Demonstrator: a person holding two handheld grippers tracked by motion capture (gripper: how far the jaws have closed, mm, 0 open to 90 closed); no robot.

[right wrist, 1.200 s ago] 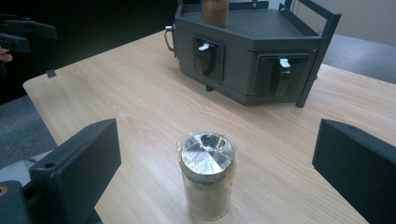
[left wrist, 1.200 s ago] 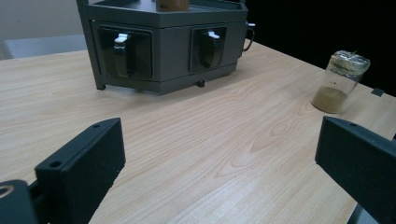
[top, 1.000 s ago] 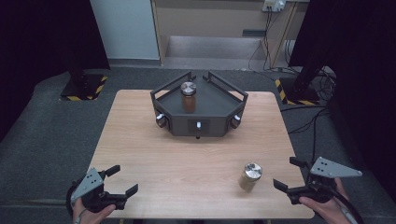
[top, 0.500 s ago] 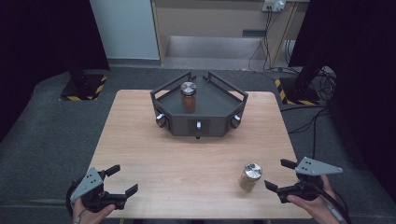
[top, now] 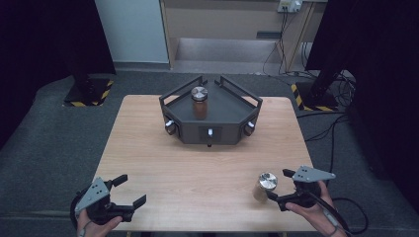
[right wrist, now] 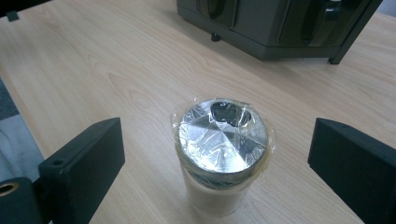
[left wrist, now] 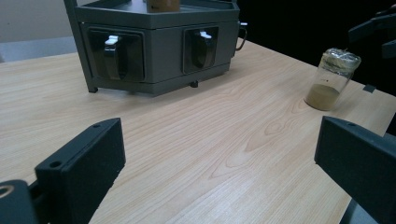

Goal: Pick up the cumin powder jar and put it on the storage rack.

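Note:
A glass jar (top: 266, 186) with a foil-covered lid and brown powder stands on the wooden table (top: 197, 173) near its front right corner. My right gripper (top: 277, 183) is just right of it. In the right gripper view the jar (right wrist: 222, 144) stands between the open jaws, clear of both pads; the jaws have just been closing a little. A second jar (top: 199, 102) sits on the grey three-sided stand (top: 217, 129) at the back centre. My left gripper (top: 132, 189) hovers open and empty at the front left corner. From there I see the stand (left wrist: 163, 42) and the near jar (left wrist: 332, 77).
The stand has small white-tipped knobs (left wrist: 112, 44) set into its faces and raised rails around its top. Dark floor surrounds the table, with cables (top: 341, 118) at the right and a yellow-striped base (top: 91, 94) at the back left.
My right gripper has moved left and slightly down, from beside the table's right edge to around the near jar. The left gripper has stayed put.

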